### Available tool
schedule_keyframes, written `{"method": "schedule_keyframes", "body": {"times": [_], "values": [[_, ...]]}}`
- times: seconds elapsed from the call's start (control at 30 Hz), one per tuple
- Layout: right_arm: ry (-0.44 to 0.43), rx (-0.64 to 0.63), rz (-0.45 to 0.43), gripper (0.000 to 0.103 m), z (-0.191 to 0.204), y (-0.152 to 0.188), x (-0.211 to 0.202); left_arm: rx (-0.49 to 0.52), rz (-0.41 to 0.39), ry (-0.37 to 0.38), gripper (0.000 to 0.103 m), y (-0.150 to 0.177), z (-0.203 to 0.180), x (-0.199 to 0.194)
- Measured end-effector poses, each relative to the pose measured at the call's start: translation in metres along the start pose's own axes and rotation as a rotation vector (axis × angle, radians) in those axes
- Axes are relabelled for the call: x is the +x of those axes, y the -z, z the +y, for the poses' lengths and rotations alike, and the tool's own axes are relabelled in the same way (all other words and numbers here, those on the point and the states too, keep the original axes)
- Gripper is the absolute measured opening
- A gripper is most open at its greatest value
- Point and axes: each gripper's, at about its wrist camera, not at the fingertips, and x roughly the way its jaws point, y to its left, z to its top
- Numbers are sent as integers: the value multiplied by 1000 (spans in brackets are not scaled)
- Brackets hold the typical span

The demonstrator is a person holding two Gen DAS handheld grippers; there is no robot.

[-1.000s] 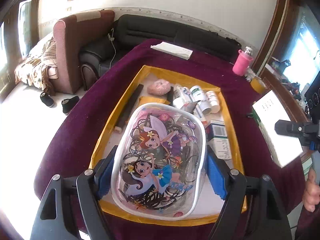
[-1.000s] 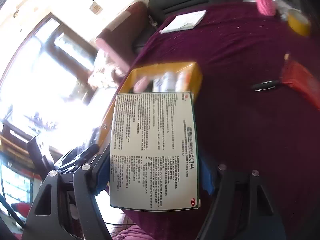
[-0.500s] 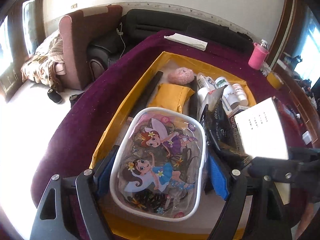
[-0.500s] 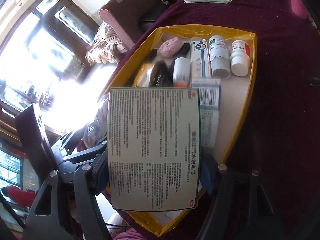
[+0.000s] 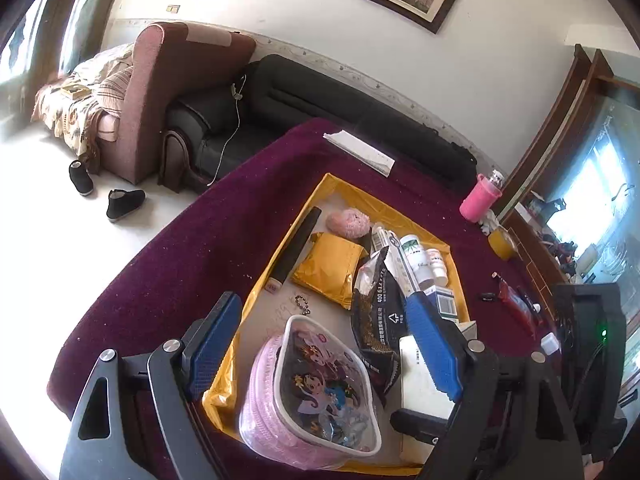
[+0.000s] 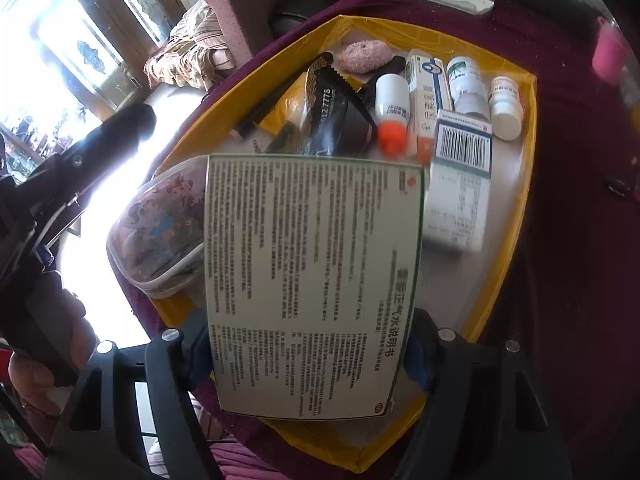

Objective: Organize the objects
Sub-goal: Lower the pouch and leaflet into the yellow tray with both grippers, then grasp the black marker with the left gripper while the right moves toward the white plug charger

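Left wrist view: left gripper [image 5: 320, 340], jaws spread wide and just been opening, blue pads clear of the cartoon-print clear pouch [image 5: 316, 392] lying between them. Pouch resting in the near corner of the yellow tray [image 5: 400, 208], tilted against the tray wall, pink lining showing. Tray set on a maroon tablecloth [image 5: 180, 280]. Further in the tray: black tube [image 5: 294, 250] along the left wall, yellow padded envelope [image 5: 330, 270], pink fuzzy ball [image 5: 348, 222], black foil packet [image 5: 378, 312], white medicine bottles [image 5: 416, 258] at the far right. Pink bottle [image 5: 478, 198] and folded white paper [image 5: 360, 152] on the cloth, outside the tray.

Right wrist view: right gripper [image 6: 308, 354], jaws closed against the two edges of a flat white medicine box [image 6: 312, 284] with printed text face up. Box held over the near part of the tray, just beside the pouch. Barcode carton [image 6: 460, 176] lying beyond it in the tray.
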Motion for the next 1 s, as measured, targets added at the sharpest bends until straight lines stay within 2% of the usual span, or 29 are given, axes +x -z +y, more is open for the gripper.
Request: {"method": "schedule_keyframes", "body": {"times": [0.1, 0.2, 0.23, 0.37, 0.43, 0.5, 0.73, 0.83, 0.93, 1.0], "values": [[13, 13, -67, 74, -7, -6, -11, -15, 9, 8, 81, 8, -4, 2], [-15, 39, -160, 74, -18, -9, -33, -40, 35, -4, 81, 13, -5, 15], [-30, 51, -188, 74, -23, -8, -40, -23, 17, -23, 81, 14, -10, 16], [-67, 143, -312, 74, -52, 0, -71, 18, 52, -59, 81, 17, -30, 35], [-74, 199, -363, 77, -65, 3, -82, 70, 42, -128, 81, 21, -42, 39], [-70, 249, -402, 77, -83, 11, -92, 76, 27, -110, 81, 21, -49, 32], [-65, 340, -433, 77, -118, 29, -100, 50, -137, -177, 82, 7, -71, -20], [-62, 352, -443, 77, -128, 38, -103, 77, -182, -229, 83, 7, -91, -29], [-56, 336, -460, 77, -134, 48, -111, 159, -192, -242, 83, 9, -122, -30], [-58, 332, -474, 77, -140, 54, -119, 201, -173, -204, 83, 12, -143, -29]]}}
